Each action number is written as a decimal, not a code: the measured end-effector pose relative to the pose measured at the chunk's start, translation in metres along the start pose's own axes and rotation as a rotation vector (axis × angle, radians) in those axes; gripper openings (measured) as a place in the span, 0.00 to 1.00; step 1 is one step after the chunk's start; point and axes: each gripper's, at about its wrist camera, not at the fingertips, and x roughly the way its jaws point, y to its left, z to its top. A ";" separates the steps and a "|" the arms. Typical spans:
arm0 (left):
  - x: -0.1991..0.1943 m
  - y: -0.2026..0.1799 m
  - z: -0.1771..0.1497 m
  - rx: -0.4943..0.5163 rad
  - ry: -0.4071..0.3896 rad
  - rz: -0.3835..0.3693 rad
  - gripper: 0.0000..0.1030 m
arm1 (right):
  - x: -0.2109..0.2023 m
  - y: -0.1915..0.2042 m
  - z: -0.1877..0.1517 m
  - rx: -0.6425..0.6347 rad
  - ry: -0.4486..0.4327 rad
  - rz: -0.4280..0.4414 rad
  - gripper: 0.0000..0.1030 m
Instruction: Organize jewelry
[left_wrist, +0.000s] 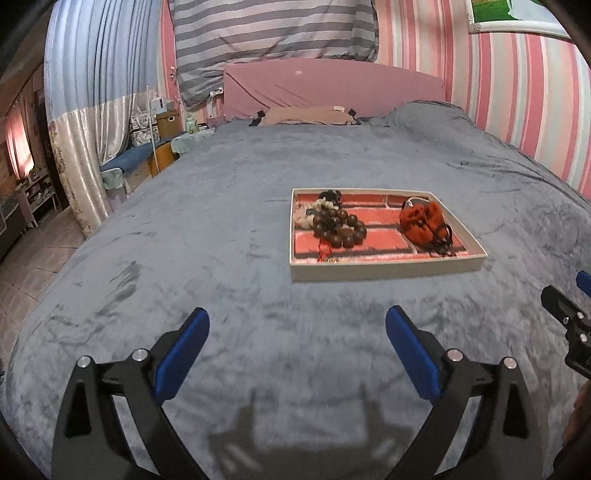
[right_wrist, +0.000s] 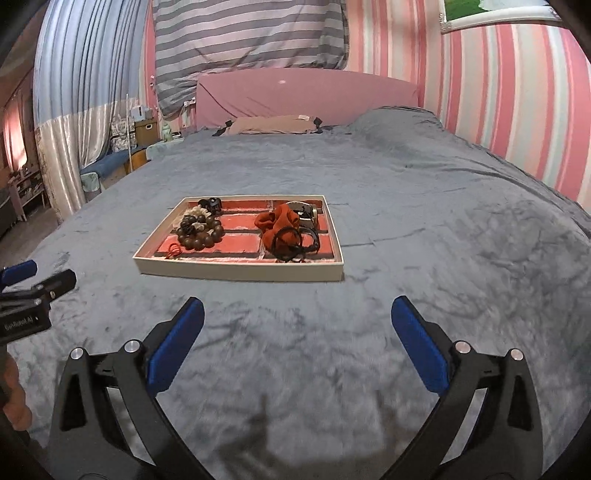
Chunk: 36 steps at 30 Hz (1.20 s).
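A shallow white tray (left_wrist: 384, 268) with a red brick-pattern lining lies on the grey bed; it also shows in the right wrist view (right_wrist: 236, 272). In it lie a brown bead bracelet (left_wrist: 338, 227) (right_wrist: 199, 229), a pale bead string (left_wrist: 306, 216), a black clip (right_wrist: 210, 205), a red cloth pouch (left_wrist: 421, 221) (right_wrist: 280, 221) and black cords (right_wrist: 295, 242). My left gripper (left_wrist: 297, 321) is open and empty above the blanket, short of the tray. My right gripper (right_wrist: 297, 314) is open and empty, also short of the tray.
The grey blanket (left_wrist: 221, 240) covers the whole bed. A pink headboard (left_wrist: 332, 86) and a pillow (left_wrist: 306, 115) are at the far end. A striped pink wall (left_wrist: 524, 110) runs along the right. Curtains and furniture (left_wrist: 88, 140) stand off the bed's left edge.
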 end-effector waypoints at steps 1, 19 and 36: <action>-0.008 0.000 -0.004 0.000 0.002 0.001 0.92 | -0.008 0.002 -0.002 -0.005 -0.006 -0.014 0.96; -0.079 0.003 -0.029 0.014 -0.055 0.031 0.91 | -0.091 0.024 -0.018 -0.048 -0.083 -0.117 0.96; -0.095 0.002 -0.031 0.016 -0.099 0.042 0.91 | -0.100 0.026 -0.022 -0.046 -0.095 -0.133 0.96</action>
